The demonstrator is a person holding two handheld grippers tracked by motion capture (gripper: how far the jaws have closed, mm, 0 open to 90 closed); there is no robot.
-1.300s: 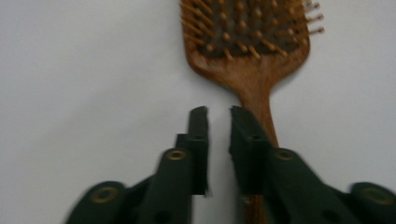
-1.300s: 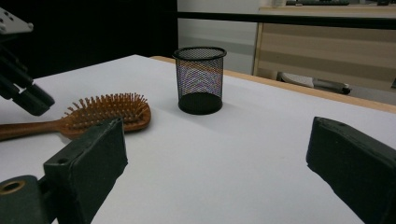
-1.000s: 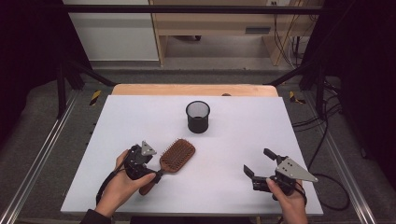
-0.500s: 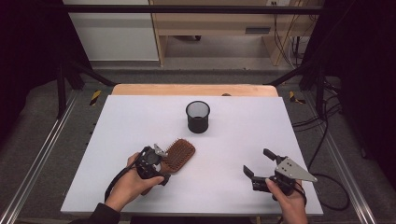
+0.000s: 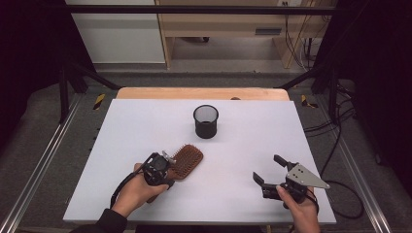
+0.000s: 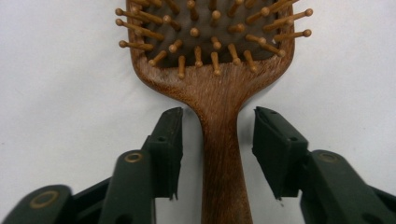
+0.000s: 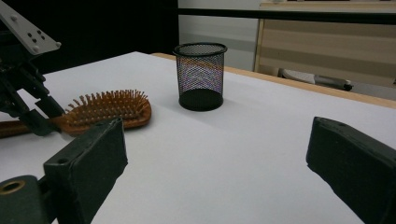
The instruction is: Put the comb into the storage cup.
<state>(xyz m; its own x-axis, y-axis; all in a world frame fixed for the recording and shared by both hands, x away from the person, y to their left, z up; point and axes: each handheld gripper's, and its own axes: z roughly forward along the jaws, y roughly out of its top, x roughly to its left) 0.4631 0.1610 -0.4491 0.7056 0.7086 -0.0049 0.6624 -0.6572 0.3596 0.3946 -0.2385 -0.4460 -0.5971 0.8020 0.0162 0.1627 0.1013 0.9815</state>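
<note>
A wooden paddle hairbrush [image 5: 188, 160] lies bristles up on the white table [image 5: 145, 121], left of centre. My left gripper [image 5: 164, 168] is over its handle. In the left gripper view the jaws straddle the neck of the hairbrush [image 6: 219, 88], just below the head. They have just been closing, and a gap remains on each side, so the left gripper [image 6: 217, 112] is open. My right gripper [image 5: 266, 167] rests open near the front right, nothing between its jaws. The right gripper [image 7: 219, 126] faces the hairbrush [image 7: 107, 109].
A black wire-mesh cup [image 5: 206, 121] stands upright at the table's middle, beyond the brush; the same cup [image 7: 201, 77] appears empty. A wooden strip [image 5: 204, 93] runs along the far edge. Metal rails flank the table and cables [image 5: 340, 141] trail at right.
The left hand has slid a little to the right along the brush handle, and its jaws have narrowed around it. The brush and the right gripper have not moved.
</note>
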